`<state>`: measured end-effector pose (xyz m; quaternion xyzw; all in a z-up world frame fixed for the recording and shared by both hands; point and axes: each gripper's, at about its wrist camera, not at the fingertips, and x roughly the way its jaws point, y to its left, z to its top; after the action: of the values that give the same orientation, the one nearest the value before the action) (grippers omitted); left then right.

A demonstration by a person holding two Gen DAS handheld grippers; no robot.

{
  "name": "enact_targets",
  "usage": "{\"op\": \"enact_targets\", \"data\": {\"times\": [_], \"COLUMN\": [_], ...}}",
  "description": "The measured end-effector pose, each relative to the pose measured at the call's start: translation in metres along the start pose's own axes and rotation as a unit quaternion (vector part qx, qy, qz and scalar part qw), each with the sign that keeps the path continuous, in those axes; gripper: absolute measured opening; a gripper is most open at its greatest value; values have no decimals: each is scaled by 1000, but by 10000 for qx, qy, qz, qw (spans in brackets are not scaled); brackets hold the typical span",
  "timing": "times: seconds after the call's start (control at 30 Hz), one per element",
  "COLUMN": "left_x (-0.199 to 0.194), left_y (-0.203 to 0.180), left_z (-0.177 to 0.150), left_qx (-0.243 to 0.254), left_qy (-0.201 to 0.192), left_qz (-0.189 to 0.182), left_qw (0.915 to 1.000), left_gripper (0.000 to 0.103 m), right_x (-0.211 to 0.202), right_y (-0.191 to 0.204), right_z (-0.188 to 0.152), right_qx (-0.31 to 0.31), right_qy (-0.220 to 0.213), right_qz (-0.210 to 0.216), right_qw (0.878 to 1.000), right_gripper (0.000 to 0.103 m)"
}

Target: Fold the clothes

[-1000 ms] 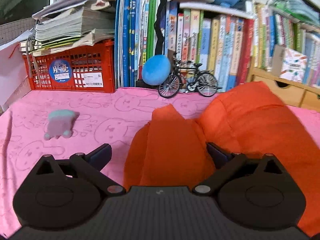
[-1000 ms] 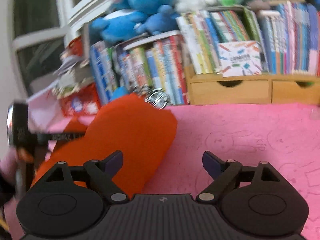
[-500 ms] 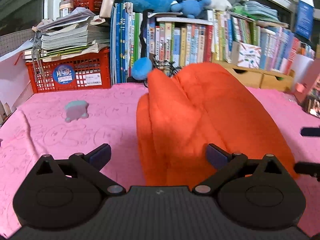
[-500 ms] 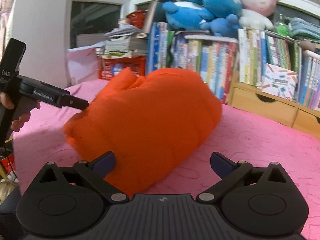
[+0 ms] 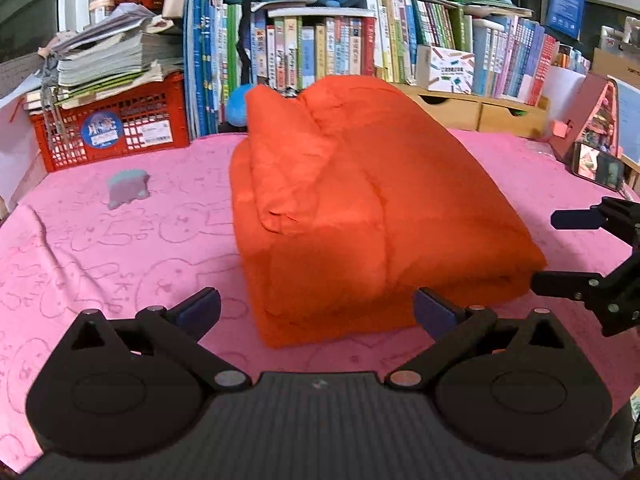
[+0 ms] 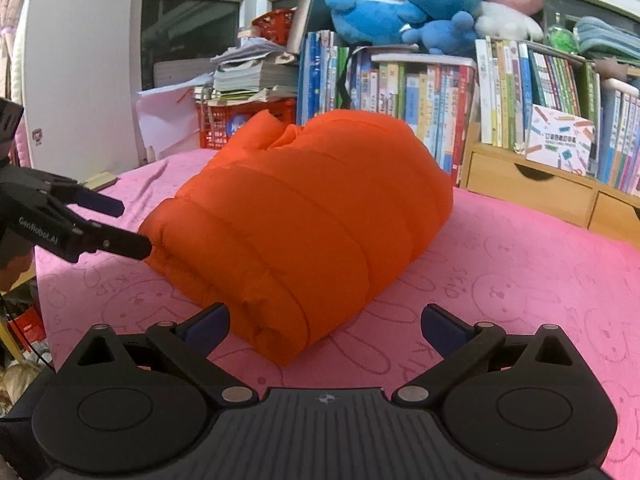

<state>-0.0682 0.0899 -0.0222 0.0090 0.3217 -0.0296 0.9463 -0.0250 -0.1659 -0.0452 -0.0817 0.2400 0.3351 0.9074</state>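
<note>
Your orange puffer jacket sits folded in a puffy bundle mid-worktop on the pink bunny cloth, in front of the books & red crate. Left gripper: jaws wide open, nothing in them. Right gripper: jaws just finished opening, fully spread, jacket corner sits btwn them w/o touching the pads.

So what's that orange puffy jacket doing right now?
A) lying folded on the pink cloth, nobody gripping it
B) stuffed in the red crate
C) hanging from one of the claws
A: the orange jacket sits bundled on the pink cloth, both grippers open around nothing.
</note>
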Motion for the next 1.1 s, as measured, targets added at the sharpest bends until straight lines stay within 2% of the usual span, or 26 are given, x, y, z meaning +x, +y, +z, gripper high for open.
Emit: {"op": "enact_targets", "data": {"times": [0.47, 0.7, 1.1], "left_x": [6, 12, 20], "left_y": [-17, -19, -23], "left_z": [-4, -5, -6], "left_qx": [44, -21, -140], "left_qy": [212, 358, 505], "left_qz": [-2, 138, 140], "left_qw": [9998, 9993, 9985], "left_gripper": [103, 103, 103], "right_x": [-6, -5, -1], "right_y": [0, -1, -3], "right_z": [-6, -7, -12], "right_qx": [211, 283, 412], "right_qy": [71, 95, 162], "right_qz": [-110, -140, -200], "right_qw": [9997, 9995, 9988], "right_gripper": [103, 103, 103]}}
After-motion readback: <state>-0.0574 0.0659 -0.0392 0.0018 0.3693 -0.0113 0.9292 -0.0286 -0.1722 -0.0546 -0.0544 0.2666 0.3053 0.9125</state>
